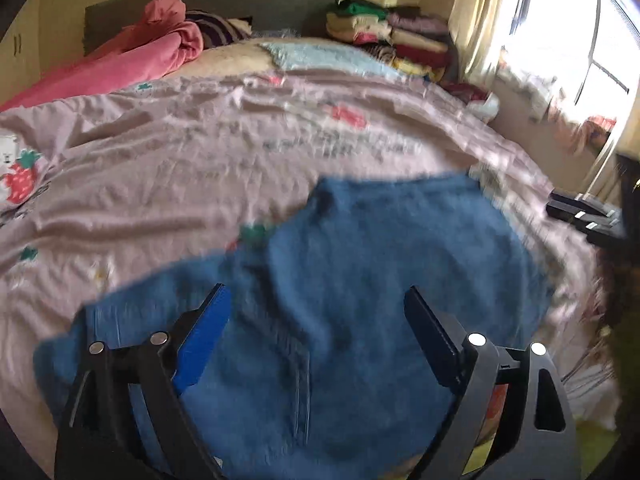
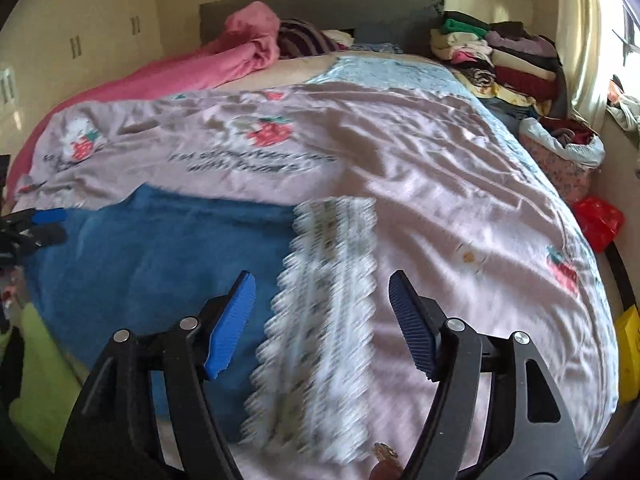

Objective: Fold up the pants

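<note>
Blue pants (image 1: 360, 280) lie flat on the pink bed cover (image 1: 180, 160), near its front edge, w/ soft wrinkles; fabric looks thick, picture blurred.

Right gripper (image 2: 322, 280) low in frame, jaws apart, nothing between the pads; beneath it a white lace-edged strip (image 2: 320, 320) lying on the pink strawberry-print bedspread (image 2: 440, 184); blue pants (image 2: 160, 256) spread flat to its left; left gripper (image 2: 36, 224) at the far left edge; folded clothes (image 2: 500, 60) stacked by the headboard (image 2: 320, 4).
</note>
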Demonstrator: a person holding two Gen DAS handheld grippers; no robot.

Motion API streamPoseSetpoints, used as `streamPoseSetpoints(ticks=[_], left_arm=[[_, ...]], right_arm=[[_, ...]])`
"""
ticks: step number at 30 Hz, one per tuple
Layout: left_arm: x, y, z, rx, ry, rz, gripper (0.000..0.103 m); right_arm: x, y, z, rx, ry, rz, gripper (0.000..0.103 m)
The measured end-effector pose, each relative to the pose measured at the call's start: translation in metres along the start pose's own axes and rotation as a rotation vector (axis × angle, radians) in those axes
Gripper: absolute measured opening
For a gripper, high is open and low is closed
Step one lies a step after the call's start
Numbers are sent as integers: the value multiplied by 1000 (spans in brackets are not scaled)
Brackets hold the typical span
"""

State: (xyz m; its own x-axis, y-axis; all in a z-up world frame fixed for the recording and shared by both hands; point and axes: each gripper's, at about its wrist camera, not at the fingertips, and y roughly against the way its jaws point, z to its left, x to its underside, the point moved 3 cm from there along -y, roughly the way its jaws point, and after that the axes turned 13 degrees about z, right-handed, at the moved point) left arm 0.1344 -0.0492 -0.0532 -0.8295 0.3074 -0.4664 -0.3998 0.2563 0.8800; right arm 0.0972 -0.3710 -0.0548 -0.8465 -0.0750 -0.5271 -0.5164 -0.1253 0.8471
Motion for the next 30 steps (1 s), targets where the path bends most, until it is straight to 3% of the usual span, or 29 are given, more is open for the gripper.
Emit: streamPoseSetpoints(ticks=[5,9,13,18,21,30], left_arm=[[31,-23,5,-155,-14,88,94],[45,-22,24,-140,26,81,94],[50,-20,43,-90,74,58,94],[52,-19,39,-93,75,35,94],[52,-3,37,-71,104,25,95],[41,44,-2,-51,41,-57,98]], right_arm=[[26,-17,34,-10,31,90,63],[47,-36,28,57,-3,212,63],[56,-32,23,44,-42,196,63],[56,-32,26,48,-52,197,65],[51,-16,27,8,-65,164,65],[47,14,28,-7,-67,77,68]])
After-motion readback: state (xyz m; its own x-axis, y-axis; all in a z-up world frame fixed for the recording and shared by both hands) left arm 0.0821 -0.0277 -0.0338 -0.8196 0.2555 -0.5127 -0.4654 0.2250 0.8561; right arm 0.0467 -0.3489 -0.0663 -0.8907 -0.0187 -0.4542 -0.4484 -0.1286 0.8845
